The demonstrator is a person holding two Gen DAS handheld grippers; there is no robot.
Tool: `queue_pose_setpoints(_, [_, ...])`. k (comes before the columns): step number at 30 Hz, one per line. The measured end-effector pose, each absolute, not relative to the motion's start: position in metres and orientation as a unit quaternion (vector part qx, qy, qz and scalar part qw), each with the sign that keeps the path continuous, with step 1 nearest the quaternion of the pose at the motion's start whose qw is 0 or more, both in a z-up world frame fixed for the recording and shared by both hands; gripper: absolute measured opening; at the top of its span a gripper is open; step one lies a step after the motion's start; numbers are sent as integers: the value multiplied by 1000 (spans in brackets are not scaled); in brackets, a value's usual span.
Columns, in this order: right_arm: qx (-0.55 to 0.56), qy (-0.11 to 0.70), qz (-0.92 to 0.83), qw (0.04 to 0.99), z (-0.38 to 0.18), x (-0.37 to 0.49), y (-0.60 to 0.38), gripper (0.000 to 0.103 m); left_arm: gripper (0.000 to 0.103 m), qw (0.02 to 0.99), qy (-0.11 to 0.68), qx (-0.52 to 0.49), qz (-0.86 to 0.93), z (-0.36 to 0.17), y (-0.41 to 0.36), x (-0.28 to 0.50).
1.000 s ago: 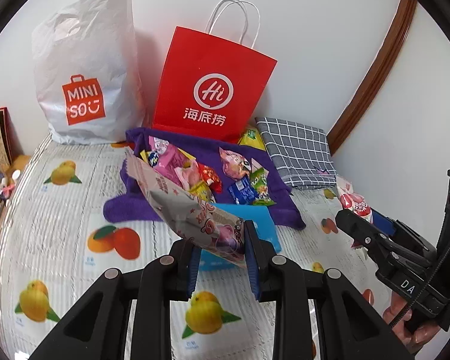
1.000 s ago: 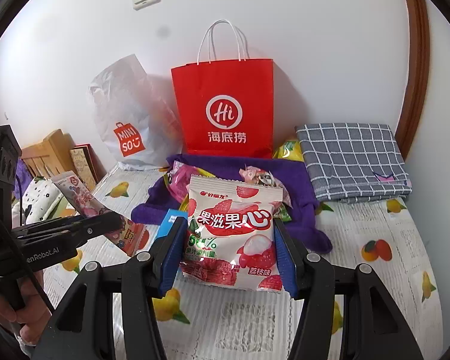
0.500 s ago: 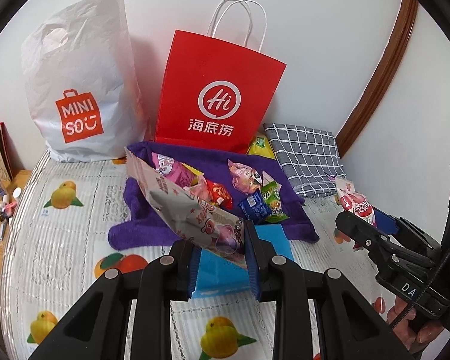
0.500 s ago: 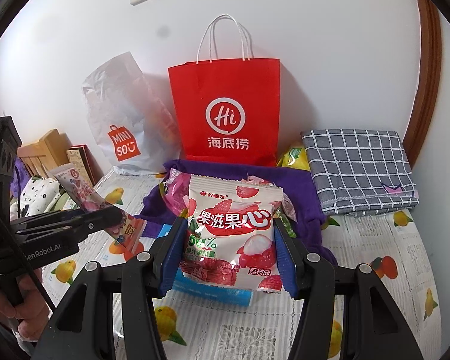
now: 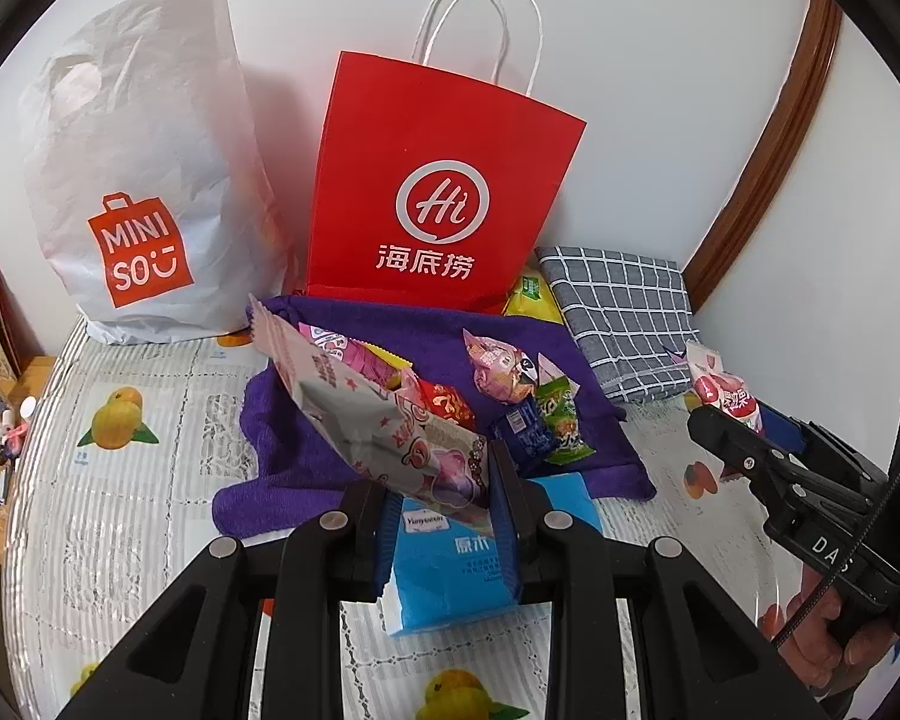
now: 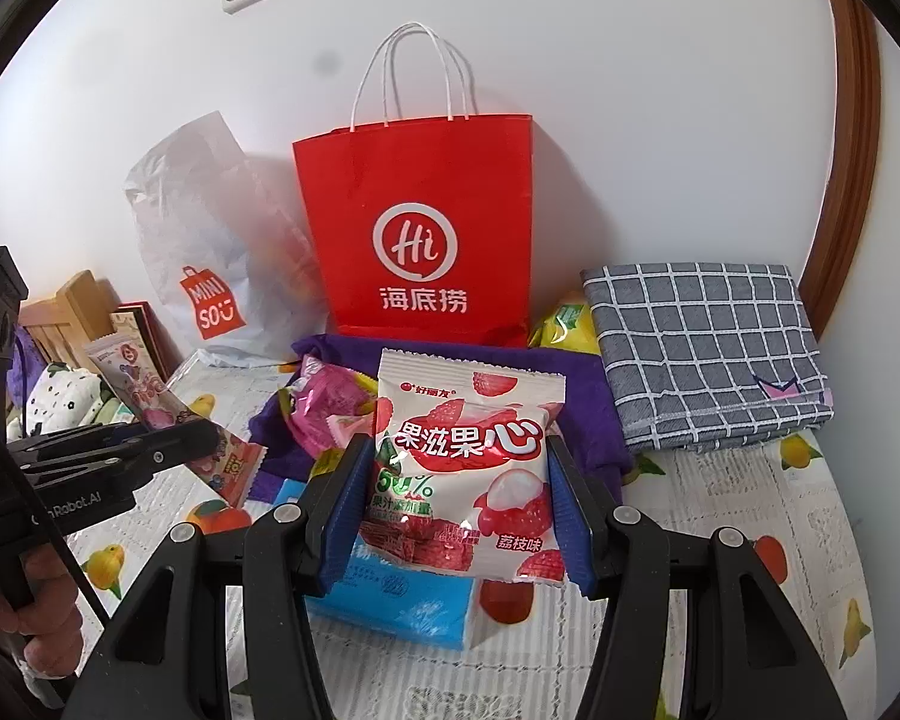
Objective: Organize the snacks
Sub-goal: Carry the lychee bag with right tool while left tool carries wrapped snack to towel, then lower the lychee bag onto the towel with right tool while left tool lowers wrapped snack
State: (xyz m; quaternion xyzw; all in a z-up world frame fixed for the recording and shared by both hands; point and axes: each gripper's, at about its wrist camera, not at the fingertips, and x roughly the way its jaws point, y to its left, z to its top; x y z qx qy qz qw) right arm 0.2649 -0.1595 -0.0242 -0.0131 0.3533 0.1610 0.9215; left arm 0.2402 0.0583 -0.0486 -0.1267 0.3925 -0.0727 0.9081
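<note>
My left gripper (image 5: 444, 516) is shut on a long pink-and-white snack packet (image 5: 360, 414), held above the bed; it also shows in the right wrist view (image 6: 150, 402). My right gripper (image 6: 459, 510) is shut on a white lychee gummy bag (image 6: 468, 456), which also shows in the left wrist view (image 5: 723, 393). Several loose snacks (image 5: 510, 396) lie on a purple towel (image 5: 438, 336) in front of a red paper bag (image 5: 438, 192) and a white Miniso bag (image 5: 138, 180).
A blue tissue pack (image 5: 450, 564) lies on the fruit-print bed cover (image 5: 138, 480) below both grippers. A folded grey checked cloth (image 5: 624, 306) lies at the back right by the wall. A wooden bedside shelf (image 5: 0, 396) with small items stands at the left.
Both grippers have pulled back and risen with their packets still held; the bags, towel and tissue pack now show from farther off.
</note>
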Motion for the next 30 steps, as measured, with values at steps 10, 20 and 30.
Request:
queue_pose_setpoints(10, [-22, 367, 150, 918, -38, 294, -161, 55, 26, 905, 402, -119, -70, -56, 60, 264])
queue_pose_setpoints(20, [-13, 384, 152, 911, -49, 327, -163, 55, 26, 903, 410, -101, -74, -59, 52, 288])
queue_pose_setpoints(30, [-7, 387, 154, 909, -54, 350, -164, 55, 26, 900, 419, -90, -75, -64, 48, 309])
